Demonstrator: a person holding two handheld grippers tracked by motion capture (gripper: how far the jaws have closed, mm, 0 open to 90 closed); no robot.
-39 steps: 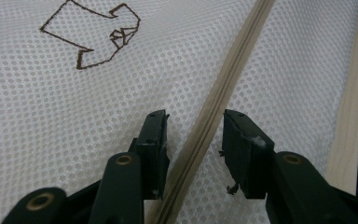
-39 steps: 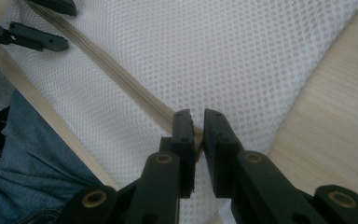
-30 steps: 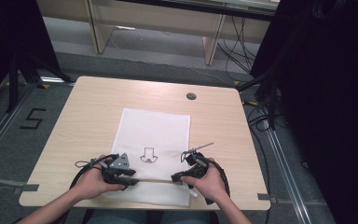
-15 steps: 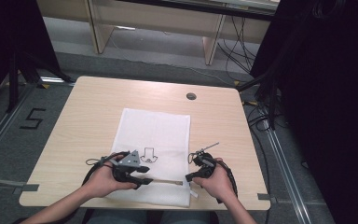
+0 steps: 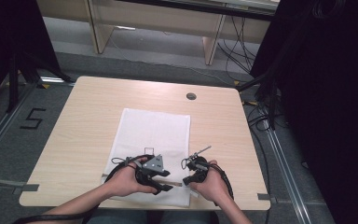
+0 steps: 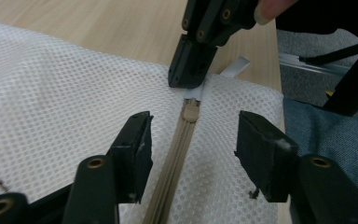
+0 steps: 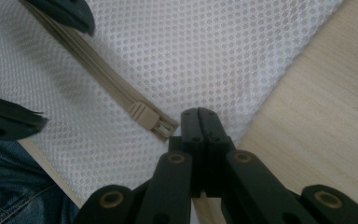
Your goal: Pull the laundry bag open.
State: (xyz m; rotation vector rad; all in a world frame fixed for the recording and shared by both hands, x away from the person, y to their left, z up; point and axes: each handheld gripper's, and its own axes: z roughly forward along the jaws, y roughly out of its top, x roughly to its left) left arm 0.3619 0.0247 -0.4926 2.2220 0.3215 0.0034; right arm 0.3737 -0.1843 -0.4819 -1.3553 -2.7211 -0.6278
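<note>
A white mesh bag lies flat on the wooden table, its beige zipper running along the near edge. The zipper's slider sits close to the zipper's end. My right gripper is shut on the pale tab at that end, just past the slider. My left gripper is open and its jaws have just been opening. They straddle the zipper without touching it, a short way behind the slider.
Both hands work at the table's front edge, with the person's jeans just beyond it. A round cable grommet sits at the far side of the table. Bare wood lies to the left and right of the bag.
My left gripper has slid right along the bag's near edge toward the right gripper, and its jaws have spread. The right gripper has stayed at the zipper's end.
</note>
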